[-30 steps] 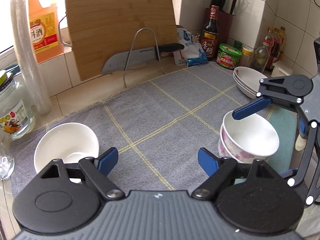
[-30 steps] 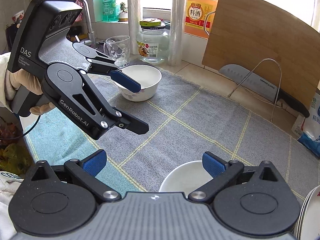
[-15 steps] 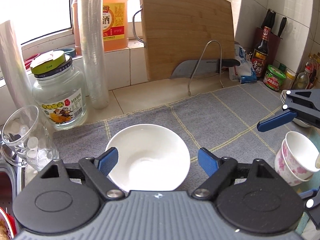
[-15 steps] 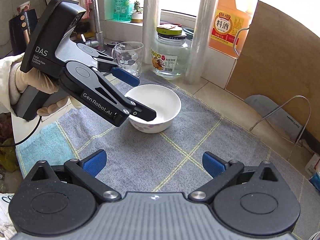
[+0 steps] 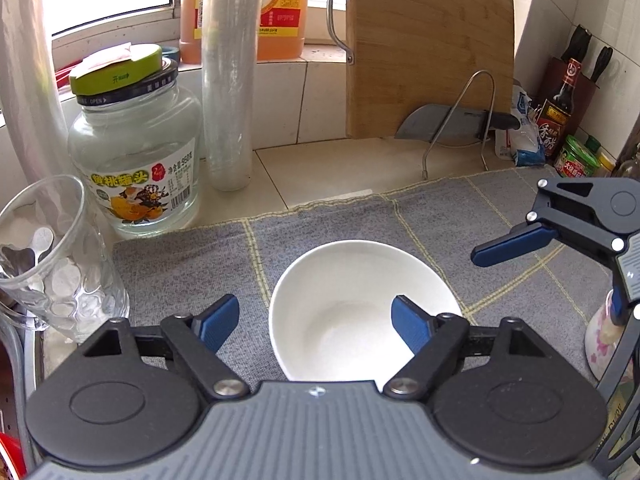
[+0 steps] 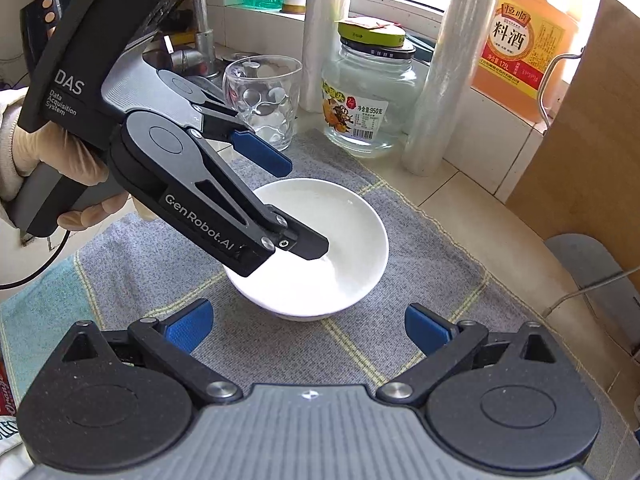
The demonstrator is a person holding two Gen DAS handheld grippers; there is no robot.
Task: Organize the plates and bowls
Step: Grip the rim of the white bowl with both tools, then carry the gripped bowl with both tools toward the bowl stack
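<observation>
A plain white bowl (image 5: 360,304) (image 6: 336,240) stands on the grey checked mat (image 5: 180,268). My left gripper (image 5: 314,324) (image 6: 304,208) straddles the bowl's rim on its left in the left wrist view. One blue finger is inside the bowl and the other hangs outside over the mat. Its jaws are closing, and the pads stand clear of the rim. My right gripper (image 6: 308,328) hovers open just short of the bowl with nothing between its fingers. A pink-flowered bowl stack (image 5: 600,340) peeks in at the right edge, behind the right gripper's fingers (image 5: 512,244).
A dimpled drinking glass (image 5: 52,264) (image 6: 264,96), a glass jar (image 5: 136,148) and a cling-film roll (image 5: 228,80) stand close behind the bowl. A cutting board (image 5: 428,48), a knife on a wire rack (image 5: 440,124) and sauce bottles (image 5: 556,112) line the back. A tap (image 6: 200,12) rises at the left.
Both grippers have moved left along the mat to the white bowl. The left gripper's jaws have narrowed and one finger now sits inside the bowl.
</observation>
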